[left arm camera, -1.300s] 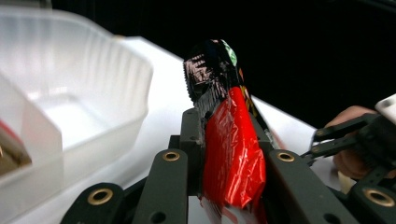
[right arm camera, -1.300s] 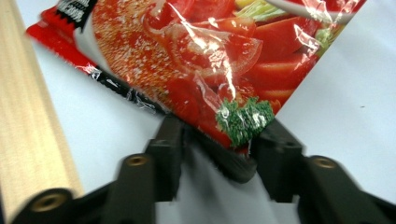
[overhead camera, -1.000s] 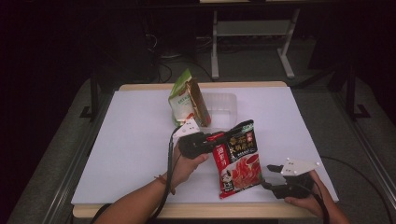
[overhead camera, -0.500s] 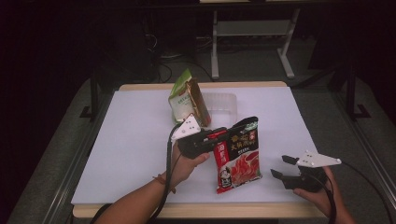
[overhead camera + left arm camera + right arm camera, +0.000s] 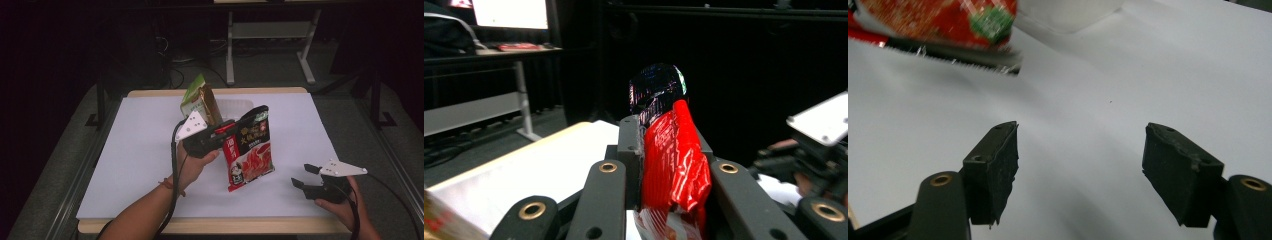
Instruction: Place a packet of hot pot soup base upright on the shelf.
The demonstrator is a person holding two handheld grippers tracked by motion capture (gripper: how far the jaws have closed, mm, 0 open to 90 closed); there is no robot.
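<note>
A red and black snack bag [image 5: 250,150] hangs tilted over the middle of the white table [image 5: 135,155], its lower end just above or at the surface. My left gripper [image 5: 231,132] is shut on the bag's upper left edge. In the left gripper view the red foil [image 5: 671,160] is pinched between the two black jaws of the left gripper [image 5: 666,145]. My right gripper [image 5: 303,175] rests low at the front right, apart from the bag. Its jaws have just been opening and nothing is between them. The right gripper [image 5: 1080,160] looks over bare table toward the bag's lower edge [image 5: 938,20].
A green and brown bag [image 5: 197,102] stands upright at the back of the table, against a clear shallow container [image 5: 235,106]. Table legs and cables lie on the dark floor beyond the far edge. White surface stretches free to the left and right.
My left gripper has risen and lifted the red bag from lying flat to hanging. My right gripper has drawn away from the bag to the right, jaws wider.
</note>
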